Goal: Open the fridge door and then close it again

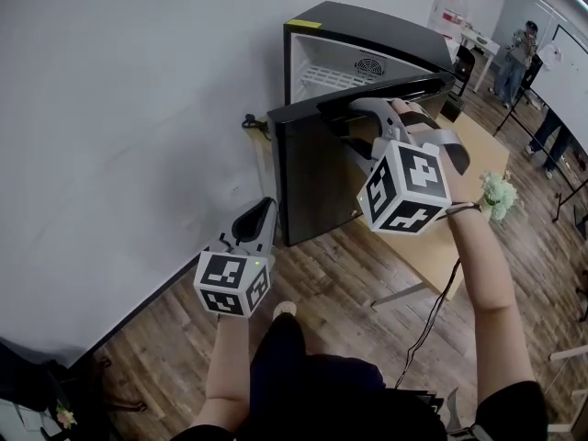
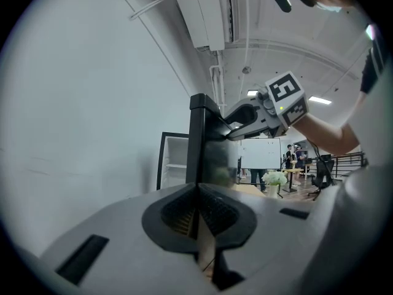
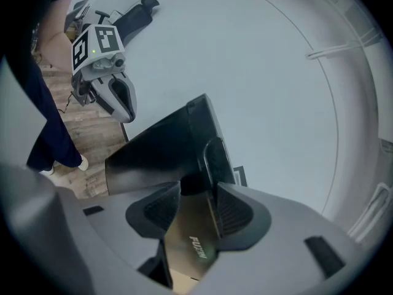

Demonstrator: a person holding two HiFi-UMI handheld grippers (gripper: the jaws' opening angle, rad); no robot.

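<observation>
The small black fridge [image 1: 367, 24] is set against the white wall [image 1: 138, 108], on the wood floor [image 1: 312, 278]. Its door [image 1: 312, 182] is swung partly open. The door's top edge is pinched between the jaws of the right gripper [image 1: 354, 108]. The left gripper [image 1: 265, 211] is held low beside the door, jaws pressed together, with nothing in them.

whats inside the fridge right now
The fridge shows a white interior, a wire shelf and a round vent on the back wall. Its lower part is hidden behind the open door and the right gripper gripping the door's top edge.
</observation>
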